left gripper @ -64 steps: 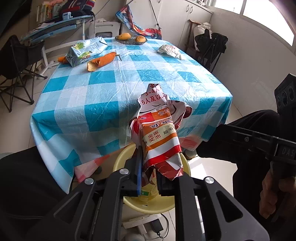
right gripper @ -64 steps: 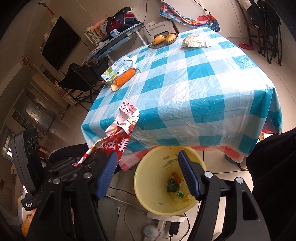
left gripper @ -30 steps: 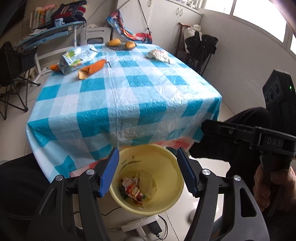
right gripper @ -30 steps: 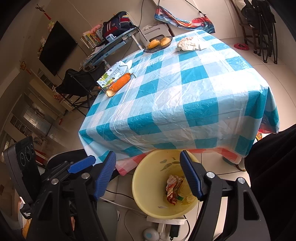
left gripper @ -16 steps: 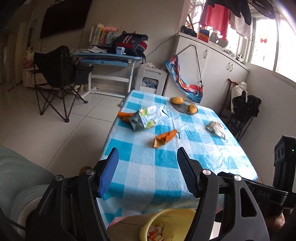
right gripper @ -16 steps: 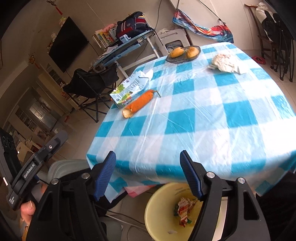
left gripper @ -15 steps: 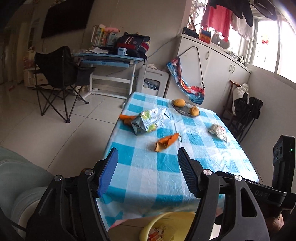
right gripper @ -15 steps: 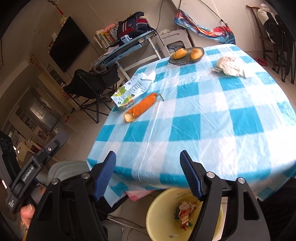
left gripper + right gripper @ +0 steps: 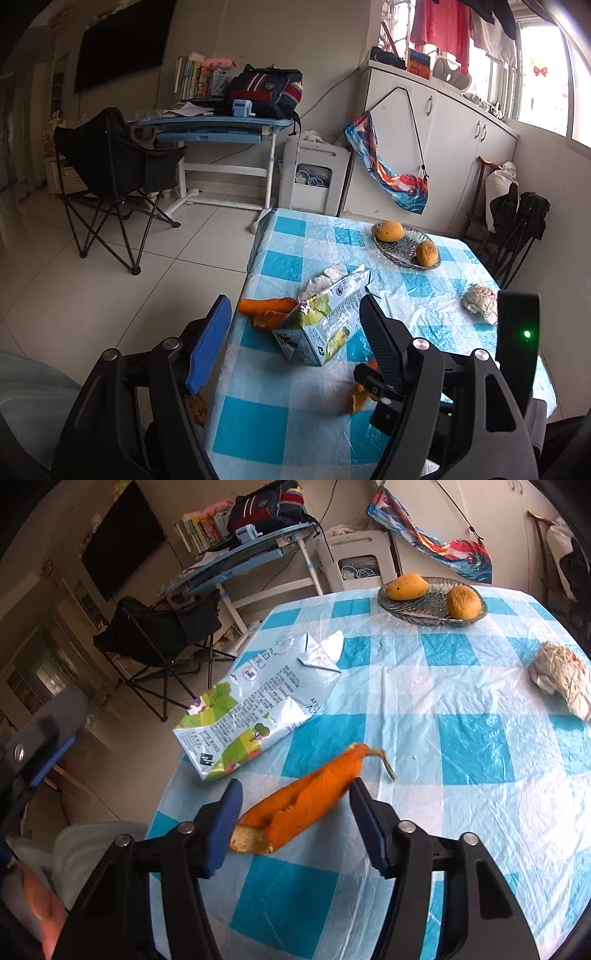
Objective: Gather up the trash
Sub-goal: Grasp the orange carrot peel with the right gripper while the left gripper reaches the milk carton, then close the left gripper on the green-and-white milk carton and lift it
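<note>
Left wrist view: the left gripper (image 9: pixel 295 325) is wide open and holds nothing. Past it, a crushed milk carton (image 9: pixel 325 325) lies on the checked tablecloth (image 9: pixel 280 424), beside a carrot (image 9: pixel 267 305).

Right wrist view: the right gripper (image 9: pixel 295 808) is open too, its fingers on both sides of a split carrot peel (image 9: pixel 306 797). A crumpled paper wad (image 9: pixel 559 679) lies well apart.

The left gripper (image 9: pixel 295 328) is held level, jaws spread wide. The right gripper (image 9: pixel 295 808) tilts downward, its jaws equally apart.
</note>
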